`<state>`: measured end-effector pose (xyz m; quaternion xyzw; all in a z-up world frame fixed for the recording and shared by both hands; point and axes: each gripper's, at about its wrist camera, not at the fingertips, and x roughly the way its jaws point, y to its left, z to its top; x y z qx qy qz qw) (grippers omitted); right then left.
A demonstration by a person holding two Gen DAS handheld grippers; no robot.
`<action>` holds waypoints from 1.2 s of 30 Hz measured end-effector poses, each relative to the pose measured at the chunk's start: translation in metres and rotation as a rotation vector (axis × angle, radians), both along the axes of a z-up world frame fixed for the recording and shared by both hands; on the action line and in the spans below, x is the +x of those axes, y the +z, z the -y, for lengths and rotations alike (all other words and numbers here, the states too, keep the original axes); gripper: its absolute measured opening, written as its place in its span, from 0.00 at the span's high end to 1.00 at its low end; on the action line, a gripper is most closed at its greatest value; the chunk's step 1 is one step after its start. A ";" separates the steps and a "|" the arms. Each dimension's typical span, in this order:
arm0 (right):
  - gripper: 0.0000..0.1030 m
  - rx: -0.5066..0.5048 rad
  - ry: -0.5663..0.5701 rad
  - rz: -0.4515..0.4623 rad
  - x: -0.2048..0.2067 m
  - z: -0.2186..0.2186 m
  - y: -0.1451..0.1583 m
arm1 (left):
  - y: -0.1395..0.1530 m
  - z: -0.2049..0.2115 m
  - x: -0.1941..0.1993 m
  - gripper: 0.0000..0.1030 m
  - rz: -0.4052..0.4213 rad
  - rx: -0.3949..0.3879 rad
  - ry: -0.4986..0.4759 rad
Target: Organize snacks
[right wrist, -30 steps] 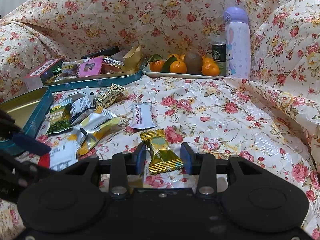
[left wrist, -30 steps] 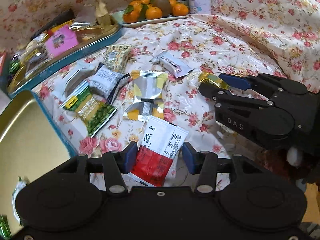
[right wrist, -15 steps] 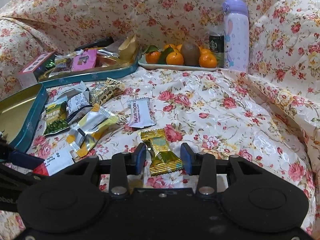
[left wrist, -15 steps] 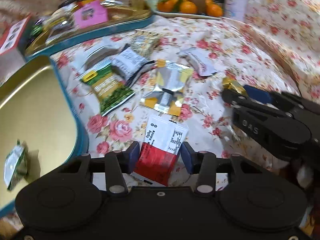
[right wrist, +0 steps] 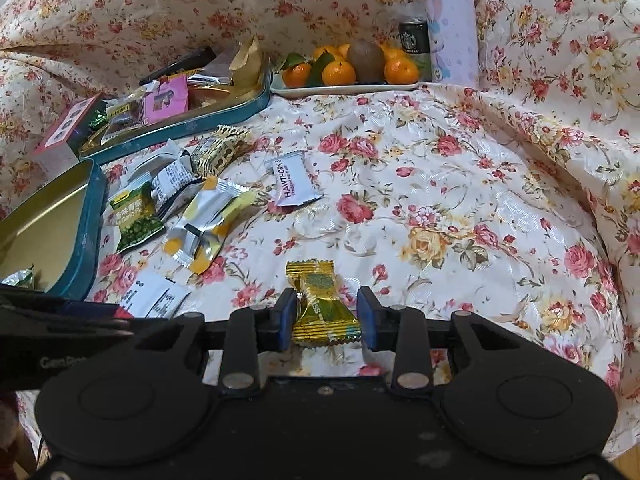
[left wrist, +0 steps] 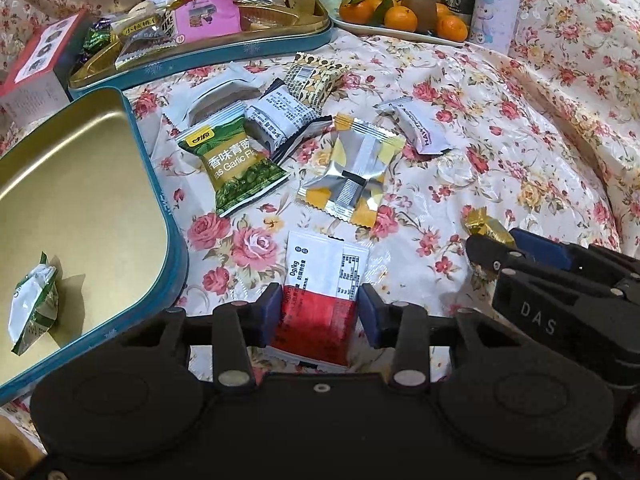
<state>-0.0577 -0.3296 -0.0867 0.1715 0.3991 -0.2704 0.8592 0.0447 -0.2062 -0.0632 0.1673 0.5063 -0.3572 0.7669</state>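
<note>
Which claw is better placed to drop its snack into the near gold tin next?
Left, probably. The left claw brackets the red-and-white packet right beside the tin; the right claw, around the gold candy, is farther away.

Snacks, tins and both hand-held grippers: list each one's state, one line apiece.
Left hand-held gripper: shut on red-white packet.
Right hand-held gripper: around gold candy, grip unclear.
Near tin: open, one green packet inside.
Far tin: open, full of snacks.
Thermos: upright, capped.
</note>
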 end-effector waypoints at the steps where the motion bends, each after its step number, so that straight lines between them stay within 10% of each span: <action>1: 0.60 0.004 0.003 -0.001 0.001 0.002 0.000 | 0.000 -0.001 0.001 0.52 -0.008 -0.005 0.007; 15: 0.54 0.045 0.035 0.038 -0.002 0.009 -0.001 | -0.002 0.007 -0.004 0.37 -0.007 0.003 -0.087; 25: 0.56 -0.014 0.077 0.011 0.001 0.001 -0.003 | 0.001 -0.002 -0.001 0.58 0.025 0.022 -0.074; 36: 0.68 -0.034 0.064 0.009 -0.005 0.001 0.002 | 0.006 -0.011 -0.008 0.59 -0.007 0.015 -0.056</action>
